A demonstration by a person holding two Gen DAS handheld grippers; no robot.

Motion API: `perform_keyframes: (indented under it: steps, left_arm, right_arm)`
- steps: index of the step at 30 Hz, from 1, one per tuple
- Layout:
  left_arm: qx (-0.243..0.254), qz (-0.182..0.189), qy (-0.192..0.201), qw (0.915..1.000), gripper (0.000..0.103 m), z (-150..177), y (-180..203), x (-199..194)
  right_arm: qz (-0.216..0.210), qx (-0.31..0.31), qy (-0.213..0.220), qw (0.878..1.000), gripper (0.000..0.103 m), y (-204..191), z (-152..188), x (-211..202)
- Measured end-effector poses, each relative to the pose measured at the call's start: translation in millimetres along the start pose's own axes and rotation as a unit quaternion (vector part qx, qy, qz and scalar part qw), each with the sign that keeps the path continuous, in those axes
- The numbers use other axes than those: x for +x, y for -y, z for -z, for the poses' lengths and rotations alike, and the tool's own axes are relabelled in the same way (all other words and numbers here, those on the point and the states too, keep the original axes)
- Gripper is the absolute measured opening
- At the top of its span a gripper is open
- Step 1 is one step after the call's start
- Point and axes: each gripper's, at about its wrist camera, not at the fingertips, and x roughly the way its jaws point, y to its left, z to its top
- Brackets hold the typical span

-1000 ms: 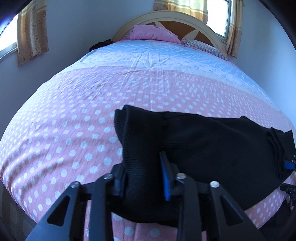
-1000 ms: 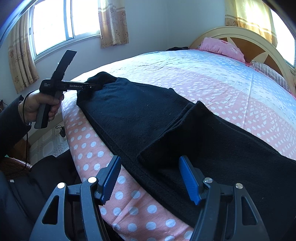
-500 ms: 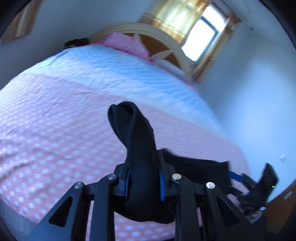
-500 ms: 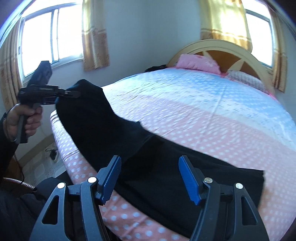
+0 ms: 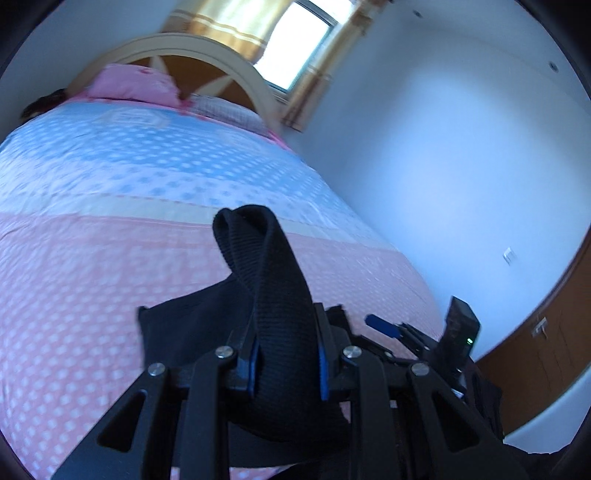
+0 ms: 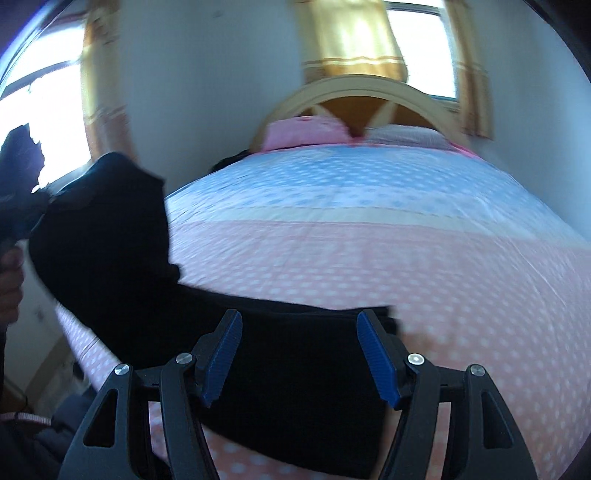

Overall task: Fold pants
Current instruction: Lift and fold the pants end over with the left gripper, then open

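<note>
On the bed (image 6: 424,266), near its front edge, the black pants (image 6: 295,369) are spread, with one end lifted clear of the cover. That end is clamped between the blue pads of the left tongs (image 5: 286,365), and a ribbed fold of cloth is seen standing up above them. The right tongs (image 6: 299,356) are held wide apart over the flat part of the pants, with nothing between the pads. Whether the pads touch the cloth cannot be told. In the right wrist view much is blurred; the left tongs at the far left edge are hard to make out, and only part of a hand (image 6: 9,280) is shown, cut off by the frame. In the left wrist view the right tongs (image 5: 384,326) are partly hidden behind the left tongs' frame. A pink pillow (image 5: 133,83) and a striped pillow (image 5: 229,110) are laid against the arched headboard (image 5: 207,55). Curtains (image 6: 354,33) are hung at the window (image 6: 421,48) behind it.
</note>
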Motion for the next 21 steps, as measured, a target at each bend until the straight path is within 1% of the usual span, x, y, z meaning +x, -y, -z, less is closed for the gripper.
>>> perform_keyframes:
  steps: [3, 5, 9, 12, 15, 17, 19, 21]
  left_arm:
    - [0.008, 0.003, -0.023, 0.9997, 0.024, -3.7, 19.1, 27.6]
    - [0.012, 0.002, -0.043, 0.9990, 0.024, -3.6, 31.2, 52.5]
    - [0.014, -0.009, -0.084, 0.9964, 0.024, 5.2, 47.3, 105.9]
    - [0.023, -0.019, -0.114, 0.9930, 0.024, 19.9, 57.3, 140.1]
    - [0.035, -0.028, -0.137, 0.9895, 0.025, 37.6, 64.7, 160.3]
    - [0.044, -0.028, -0.146, 0.9879, 0.028, 47.8, 71.3, 168.7]
    - [0.046, -0.011, -0.154, 0.9869, 0.036, 53.8, 77.4, 168.9]
    - [0.059, -0.003, -0.148, 0.9873, 0.041, 56.0, 82.9, 161.5]
  right_arm:
    - [0.026, 0.060, 0.002, 0.998, 0.066, 36.5, -0.1, -1.3]
    - [0.050, 0.111, 0.003, 0.993, 0.066, 63.8, 1.7, -1.4]
    - [0.077, 0.173, -0.001, 0.982, 0.066, 94.2, 8.0, 0.4]
    - [0.084, 0.185, -0.005, 0.979, 0.066, 102.9, 11.4, 2.9]
    - [0.077, 0.188, -0.009, 0.979, 0.066, 105.6, 12.2, 5.9]
    - [0.072, 0.190, -0.010, 0.979, 0.066, 106.3, 13.3, 7.8]
    - [0.066, 0.194, -0.012, 0.979, 0.066, 107.1, 15.8, 9.6]
    - [0.061, 0.204, -0.015, 0.977, 0.066, 109.3, 17.9, 9.1]
